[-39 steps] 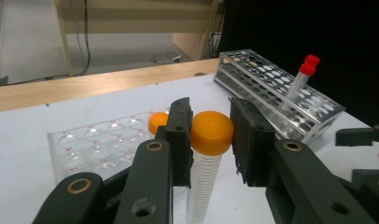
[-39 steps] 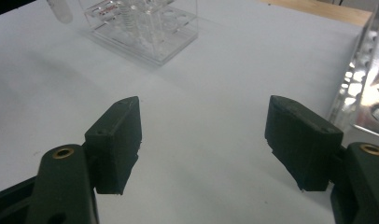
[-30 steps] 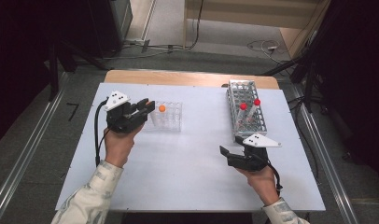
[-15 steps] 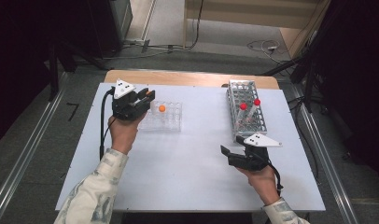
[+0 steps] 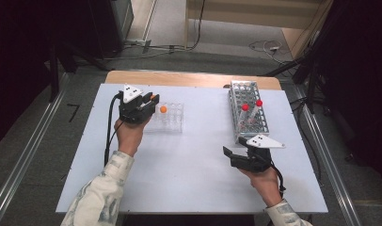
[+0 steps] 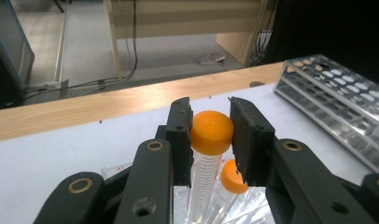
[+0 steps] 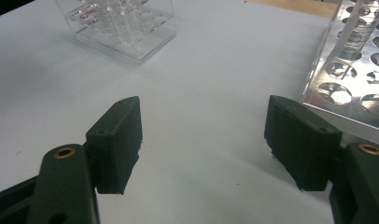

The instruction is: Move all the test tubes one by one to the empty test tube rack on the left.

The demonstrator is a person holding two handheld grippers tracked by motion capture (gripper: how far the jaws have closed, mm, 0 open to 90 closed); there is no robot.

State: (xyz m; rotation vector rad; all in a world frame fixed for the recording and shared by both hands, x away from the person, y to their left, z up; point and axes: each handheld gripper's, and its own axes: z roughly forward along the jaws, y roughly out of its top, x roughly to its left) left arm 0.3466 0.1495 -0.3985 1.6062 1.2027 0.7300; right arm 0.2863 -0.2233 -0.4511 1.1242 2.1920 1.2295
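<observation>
Clamping its jaws on the orange screw cap of a clear plastic tube (image 6: 207, 154), the left hand-held gripper (image 6: 210, 133) holds that tube upright over the clear rack (image 5: 172, 123) at the far left of the white desk (image 5: 194, 179); fine printed graduation marks run down the tube's wall. Just behind it a second orange-capped tube (image 6: 232, 179) stands in the same rack. Near the front right of the desk, the right hand-held gripper (image 7: 204, 140) rests with jaws spread wide and nothing between them, just beside the metal rack (image 5: 248, 96) that carries two red-capped tubes (image 5: 251, 110).
</observation>
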